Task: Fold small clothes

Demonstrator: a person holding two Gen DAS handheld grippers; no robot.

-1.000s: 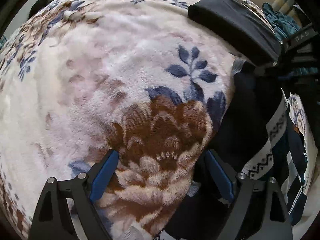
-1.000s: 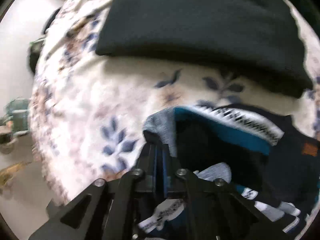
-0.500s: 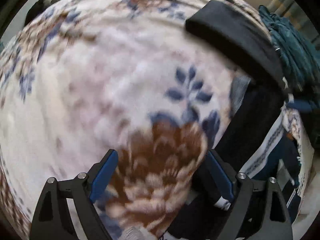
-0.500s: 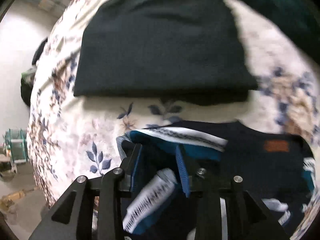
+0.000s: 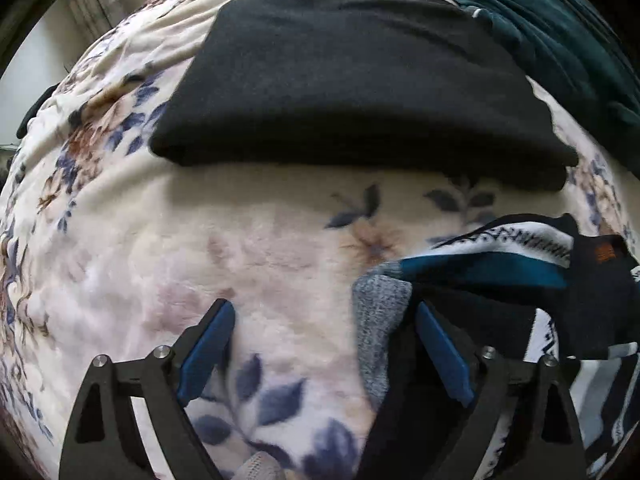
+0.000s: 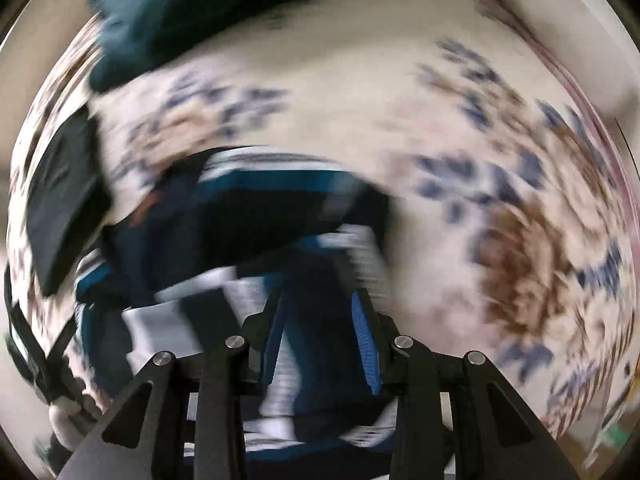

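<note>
Two grippers are seen above a floral fleece blanket [image 5: 192,248] that covers the whole surface. In the left wrist view the left gripper [image 5: 324,344] is held with its jaws wide apart; its blue pads [image 5: 206,354] stand over bare blanket on the left side and over dark cloth on the right side, and nothing is pressed between them. A patterned garment [image 5: 520,272], dark navy with teal and white bands and a grey part at its left edge, is lying crumpled at the near right, and its grey edge is found just beside the right pad. A small orange patch [image 5: 604,254] is visible on it. Farther away a folded black garment [image 5: 352,80] is laid flat on the blanket, and a dark teal cloth [image 5: 560,32] is heaped at the far right. In the right wrist view, which is strongly blurred, the right gripper [image 6: 320,340] is shown with its jaws moderately parted, directly over the patterned garment [image 6: 256,208]; whether the pads touch the cloth cannot be told. The black garment [image 6: 64,196] appears at the left edge there.
</note>
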